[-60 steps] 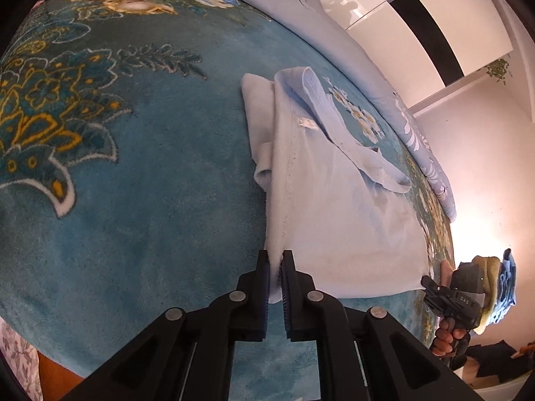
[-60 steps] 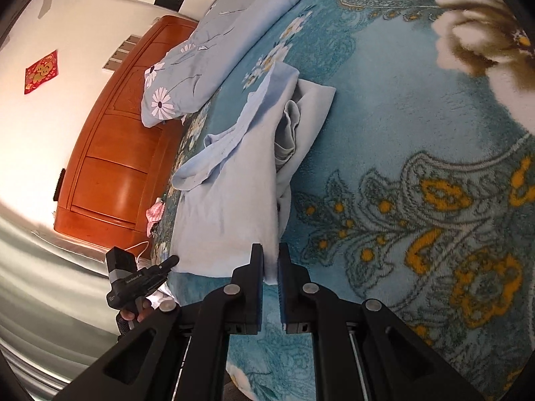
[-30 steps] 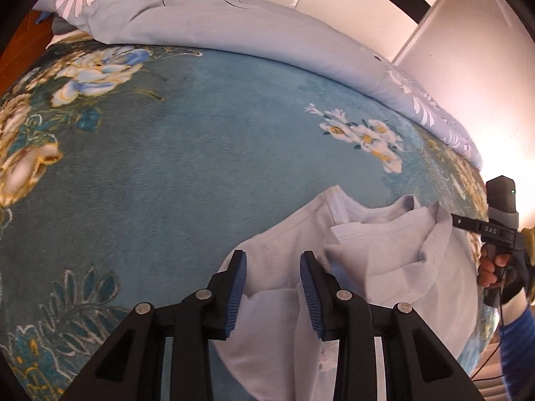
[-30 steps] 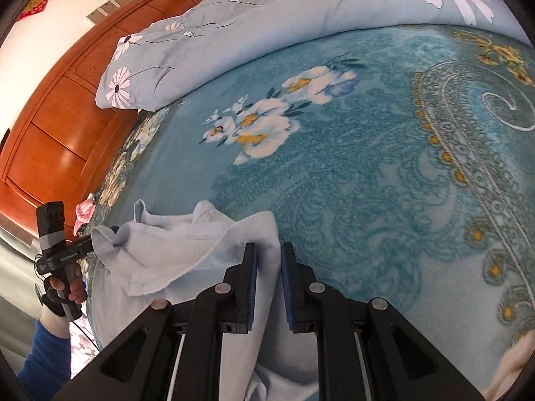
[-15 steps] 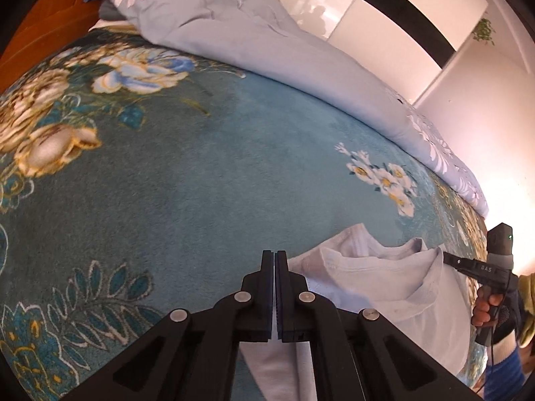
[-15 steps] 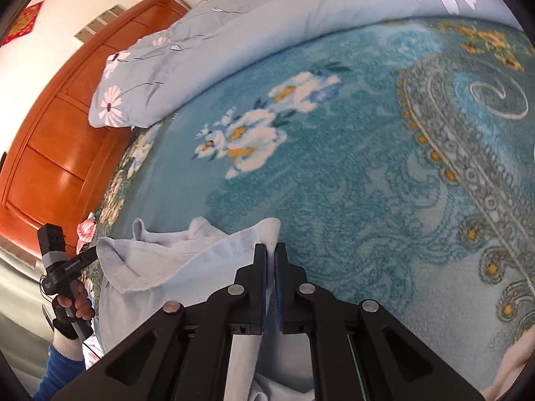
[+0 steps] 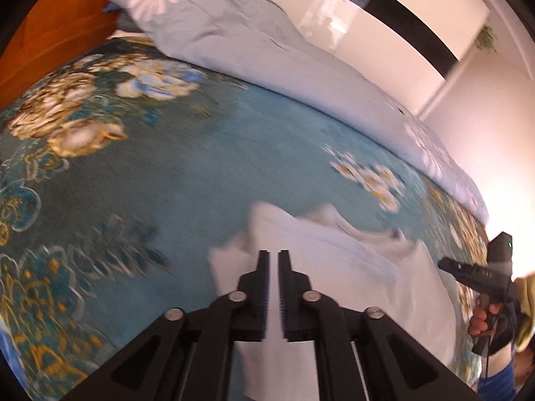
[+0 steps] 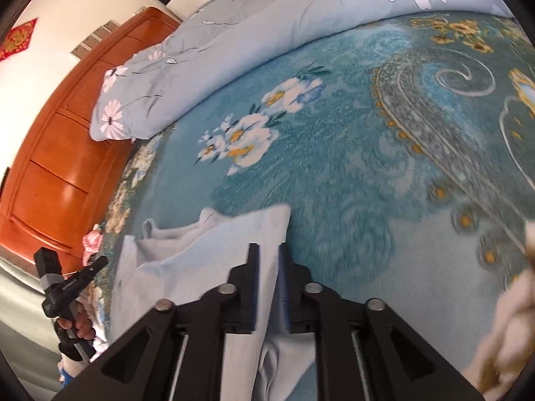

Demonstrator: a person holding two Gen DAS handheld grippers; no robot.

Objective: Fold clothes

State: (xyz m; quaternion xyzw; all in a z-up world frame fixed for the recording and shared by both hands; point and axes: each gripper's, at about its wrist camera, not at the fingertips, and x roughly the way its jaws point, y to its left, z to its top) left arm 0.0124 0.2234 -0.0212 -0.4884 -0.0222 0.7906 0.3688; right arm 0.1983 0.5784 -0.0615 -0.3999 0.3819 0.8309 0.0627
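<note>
A pale blue shirt (image 7: 351,267) lies folded over on a teal flowered blanket (image 7: 167,173). My left gripper (image 7: 273,257) hovers over the shirt's left folded edge. Its jaws are opening with a narrow gap, and the cloth shows below them, not pinched. In the right wrist view the same shirt (image 8: 200,267) lies low in the middle. My right gripper (image 8: 267,250) hangs just above its right corner, jaws opening, pads off the fabric. Each view also catches the other gripper at the shirt's far side: the right gripper (image 7: 468,270) and the left gripper (image 8: 97,264), each in a hand.
A rolled light blue duvet (image 8: 250,40) with white daisies lies along the far side of the bed. A reddish wooden headboard (image 8: 67,167) rises at one end. White glossy wardrobe doors (image 7: 384,16) stand behind. A cream tufted cloth (image 8: 511,317) sits at the right edge.
Two seconds ago both grippers pinched the shirt's hem; they carried it over to the collar end. Since half a second ago both shut jaws have parted slightly and drawn back from the cloth.
</note>
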